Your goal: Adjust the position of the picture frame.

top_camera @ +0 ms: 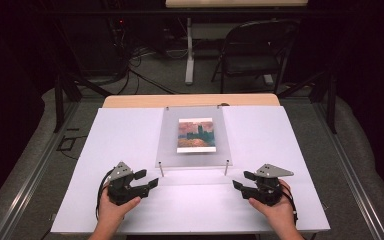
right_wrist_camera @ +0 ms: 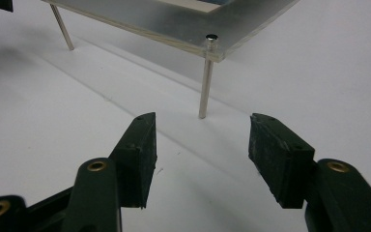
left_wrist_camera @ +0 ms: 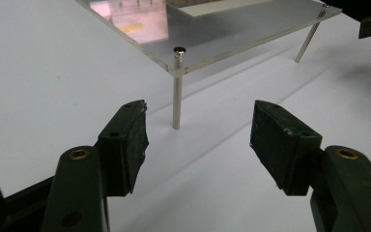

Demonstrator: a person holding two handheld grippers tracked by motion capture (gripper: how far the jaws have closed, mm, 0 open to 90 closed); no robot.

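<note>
A clear acrylic plate (top_camera: 167, 142) stands on thin metal legs in the middle of the white table. A small painted picture (top_camera: 196, 135) lies on it. My left gripper (top_camera: 148, 179) is open, low over the table near the plate's front left leg (top_camera: 161, 169), which shows as a post (left_wrist_camera: 177, 89) just ahead of its jaws in the left gripper view (left_wrist_camera: 198, 128). My right gripper (top_camera: 242, 181) is open too, beside the front right leg (top_camera: 226, 167); in the right gripper view (right_wrist_camera: 202, 140) that leg (right_wrist_camera: 205, 79) stands just beyond the jaws. Both hold nothing.
The white table surface (top_camera: 125, 135) spreads wide on both sides of the plate. A wooden strip (top_camera: 130, 101) runs along its far edge. Beyond it stand a folding chair (top_camera: 255, 50) and a desk leg (top_camera: 190, 55) on the floor.
</note>
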